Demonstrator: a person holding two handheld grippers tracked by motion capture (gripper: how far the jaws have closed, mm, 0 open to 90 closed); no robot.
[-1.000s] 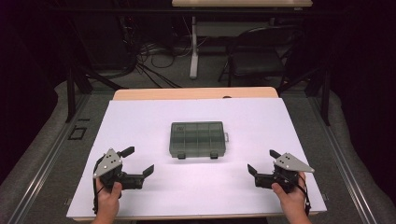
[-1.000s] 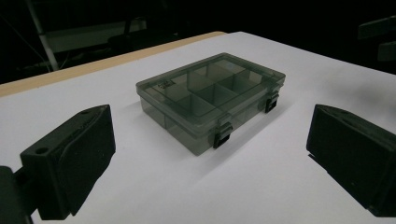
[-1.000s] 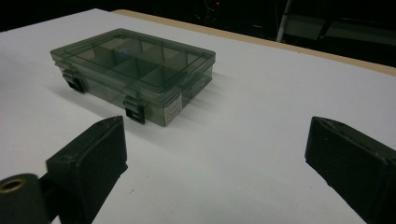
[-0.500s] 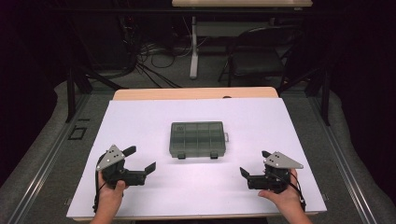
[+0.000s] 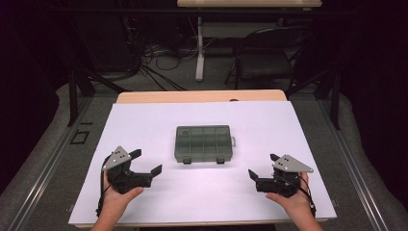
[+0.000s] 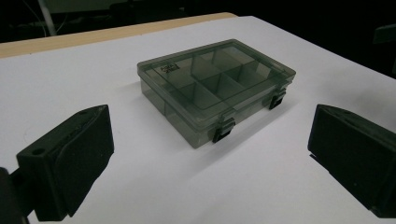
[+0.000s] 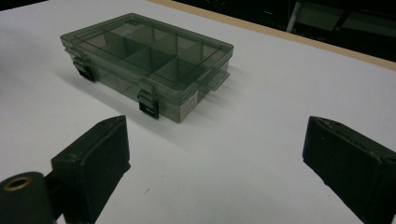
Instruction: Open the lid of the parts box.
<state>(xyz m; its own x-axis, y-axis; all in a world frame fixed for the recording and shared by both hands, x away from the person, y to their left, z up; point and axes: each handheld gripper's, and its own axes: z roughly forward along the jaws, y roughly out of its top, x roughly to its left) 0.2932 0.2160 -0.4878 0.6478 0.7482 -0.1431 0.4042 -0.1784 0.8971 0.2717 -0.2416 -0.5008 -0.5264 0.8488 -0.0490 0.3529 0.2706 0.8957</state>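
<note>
Near the middle of the white tabletop (image 5: 144,120), slightly toward its far edge, lies a smoky translucent compartment box (image 5: 204,143), flat and with its lid down. Through the lid its dividers show, marking out two rows of compartments; whether anything lies in them I cannot tell. Two dark latches (image 6: 223,129) sit on the long side that faces the near edge, both folded against the box wall, and a small tab juts from its right-hand short side. A pale label shows on the lid in the left gripper view, too small to read.

Toward the near left corner the left gripper (image 5: 146,162) is held in a hand (image 5: 115,197) just above the surface, jaws wide apart with nothing between them, aimed inward at the box. Toward the near right corner the right gripper (image 5: 263,164) is held likewise in the other hand (image 5: 293,199), jaws spread and empty, pointing back toward the box. Both grippers are well apart from the box, each with a grey three-cornered plate on top.

A strip of bare wood runs along the far edge of the tabletop.
</note>
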